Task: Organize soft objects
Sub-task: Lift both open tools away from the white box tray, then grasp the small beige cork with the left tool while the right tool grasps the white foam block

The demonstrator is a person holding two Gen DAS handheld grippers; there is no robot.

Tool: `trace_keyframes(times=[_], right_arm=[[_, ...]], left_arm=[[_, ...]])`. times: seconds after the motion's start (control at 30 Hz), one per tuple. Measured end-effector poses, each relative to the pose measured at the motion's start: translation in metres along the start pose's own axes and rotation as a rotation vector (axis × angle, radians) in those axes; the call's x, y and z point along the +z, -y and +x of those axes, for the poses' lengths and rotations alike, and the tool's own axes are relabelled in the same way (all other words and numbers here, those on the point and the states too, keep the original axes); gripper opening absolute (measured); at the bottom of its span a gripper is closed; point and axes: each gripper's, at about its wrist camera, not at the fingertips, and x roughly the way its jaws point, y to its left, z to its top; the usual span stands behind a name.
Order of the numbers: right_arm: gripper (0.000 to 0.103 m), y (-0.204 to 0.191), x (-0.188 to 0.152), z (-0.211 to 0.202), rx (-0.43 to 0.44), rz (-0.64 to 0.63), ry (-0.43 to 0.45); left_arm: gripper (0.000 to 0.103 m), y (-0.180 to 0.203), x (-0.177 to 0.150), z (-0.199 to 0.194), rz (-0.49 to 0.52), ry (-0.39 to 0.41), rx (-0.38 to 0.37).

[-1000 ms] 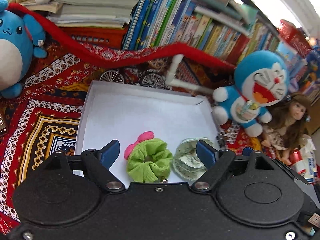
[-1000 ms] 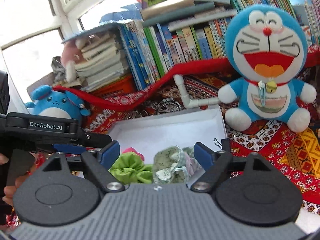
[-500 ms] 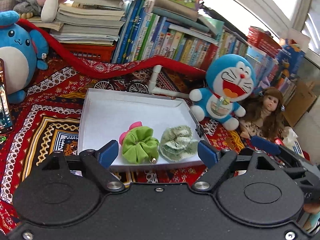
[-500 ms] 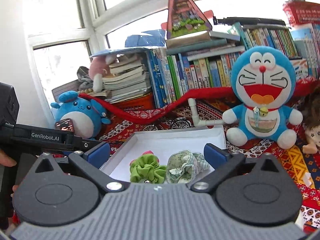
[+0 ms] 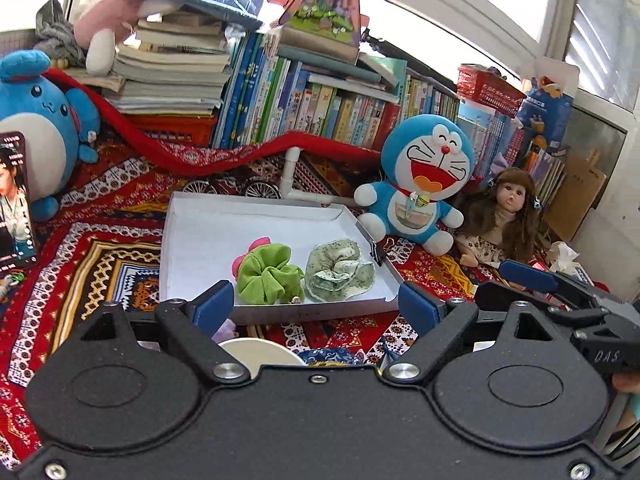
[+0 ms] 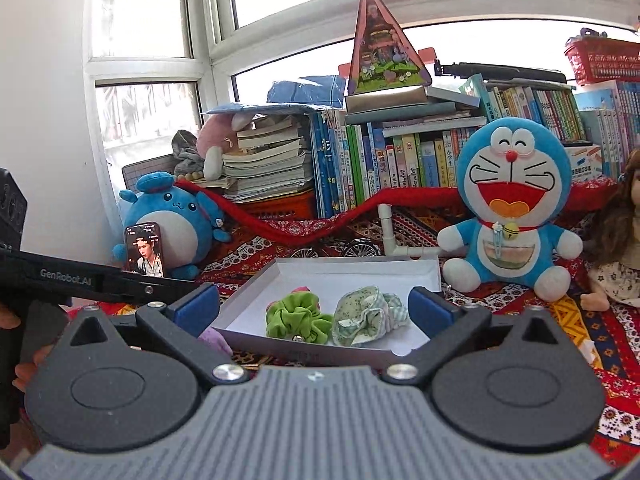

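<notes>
The lime-green fabric scrunchie [image 5: 269, 277] and pale floral scrunchie [image 5: 340, 273] lay inside the shallow white cardboard tray [image 5: 192, 240] (task apparently near complete). Left gripper [image 5: 316, 307] jaws were opening, empty; right gripper [image 6: 316, 307] jaws stood fully apart, empty.

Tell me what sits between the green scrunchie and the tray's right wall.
The pale floral scrunchie lies there, beside the green scrunchie and close to the white tray's right wall. Both wrist views show it; nothing else is in that stretch.

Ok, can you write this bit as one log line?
tray: green scrunchie, floral scrunchie inside | left claw: opening, empty | right claw: open, empty
</notes>
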Motion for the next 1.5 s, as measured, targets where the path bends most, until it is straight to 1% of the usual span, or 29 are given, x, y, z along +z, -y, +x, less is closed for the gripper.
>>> trace_keyframes(times=[0.2,0.47,0.7,0.9,1.13,1.3,1.5], right_arm=[[0.103,0.002,-0.005,-0.009,-0.007,0.007,0.019],[0.103,0.004,-0.013,-0.016,-0.027,0.01,0.025],[0.103,0.002,-0.022,-0.027,-0.059,-0.02,0.051],[0.103,0.003,-0.037,-0.035,-0.087,-0.027,0.061],[0.103,0.006,-0.063,-0.038,-0.145,-0.042,0.033],[0.103,0.008,-0.08,-0.041,-0.192,-0.047,0.023],[0.103,0.007,-0.094,-0.043,-0.264,-0.092,0.019]], left_arm=[[0.09,0.002,-0.013,-0.018,0.038,0.049,0.021],[0.09,-0.002,-0.036,-0.036,0.071,0.085,0.061],[0.09,-0.01,-0.052,-0.049,0.094,0.116,0.125],[0.096,-0.017,-0.072,-0.058,0.103,0.143,0.173],[0.099,-0.029,-0.1,-0.058,0.092,0.125,0.232],[0.101,-0.037,-0.123,-0.051,0.066,0.121,0.282],[0.101,-0.046,-0.139,-0.039,0.007,0.087,0.293]])
